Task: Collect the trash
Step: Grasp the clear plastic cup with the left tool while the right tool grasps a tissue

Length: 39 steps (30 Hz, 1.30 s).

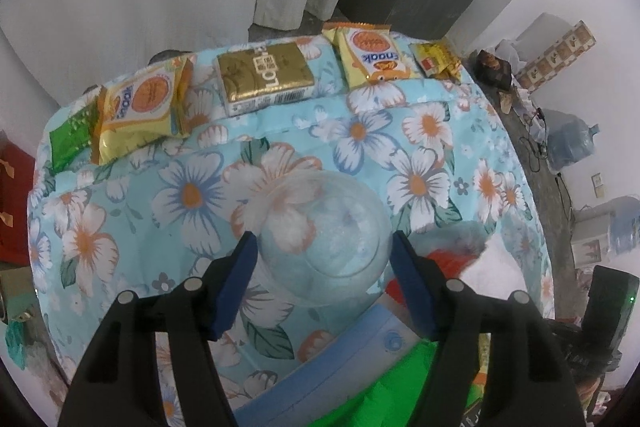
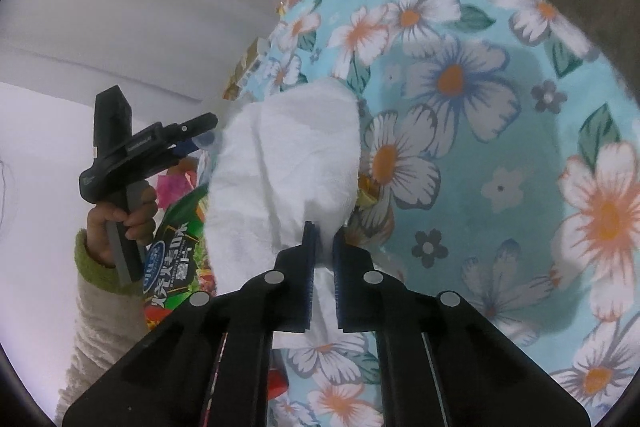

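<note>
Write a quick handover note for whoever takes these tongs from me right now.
Right tongs: shut on the white tissue.
Left tongs: pads on either side of the clear plastic cup, which stands on the flowered cloth; grip not certain.
Snack packets lie along the cloth's far edge.
Done: tissue gripped.
Left: put the tissue in with the trash, then the other trash.

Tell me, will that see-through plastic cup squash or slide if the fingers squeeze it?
Probably yes. The clear thin-walled plastic cup looks empty, so it is likely light and may buckle under a firm squeeze. Its smooth wall could slip against the blue fingers. Lifted, it should keep its shape, unlike the floppy white tissue.
</note>
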{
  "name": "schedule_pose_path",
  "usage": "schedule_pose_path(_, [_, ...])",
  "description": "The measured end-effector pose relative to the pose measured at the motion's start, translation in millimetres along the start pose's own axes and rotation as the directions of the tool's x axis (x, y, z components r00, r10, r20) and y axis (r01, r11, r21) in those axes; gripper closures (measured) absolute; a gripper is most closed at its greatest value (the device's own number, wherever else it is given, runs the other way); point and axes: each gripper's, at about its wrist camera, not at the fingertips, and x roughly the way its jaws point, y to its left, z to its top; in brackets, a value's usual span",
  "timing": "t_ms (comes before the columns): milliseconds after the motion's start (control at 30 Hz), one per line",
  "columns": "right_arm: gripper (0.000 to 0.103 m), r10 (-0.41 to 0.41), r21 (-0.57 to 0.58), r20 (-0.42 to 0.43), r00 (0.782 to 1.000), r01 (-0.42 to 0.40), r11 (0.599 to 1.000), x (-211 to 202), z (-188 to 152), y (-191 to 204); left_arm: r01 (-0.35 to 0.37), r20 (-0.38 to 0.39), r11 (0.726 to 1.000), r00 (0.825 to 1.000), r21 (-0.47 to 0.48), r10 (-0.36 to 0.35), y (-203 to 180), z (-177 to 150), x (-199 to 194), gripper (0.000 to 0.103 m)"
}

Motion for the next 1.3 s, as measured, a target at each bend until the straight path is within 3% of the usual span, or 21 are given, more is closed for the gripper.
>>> schedule_pose_path(300, [0.101,0.008,-0.045,0.072,0.997,-0.005,0.999,-25.7,-1.1,9.1,-0.022,0.060,1.000,0.998,0.006,0.021,-1.9,-3.7,-18.7,0.037])
schedule_pose_path(600, [0.102,0.044,-0.104,0.131,0.990,-0.030,0.994,-57.2,-3.4,25.0,-0.040,0.183,0.999,0.982,0.020,0.036,-8.9,-15.4,-55.0,0.037])
schedule_pose_path(1000, [0.102,0.045,-0.133,0.181,0.983,-0.020,0.991,-85.5,-14.1,32.4,-0.076,0.351,0.986,0.936,0.147,0.020,-59.6,-59.7,-111.5,0.037])
schedule_pose_path(1300, [0.102,0.048,-0.143,0.203,0.978,-0.019,0.990,-100.6,-17.3,34.0,-0.155,0.444,0.958,0.895,0.240,0.033,-102.5,-90.0,-139.8,0.037])
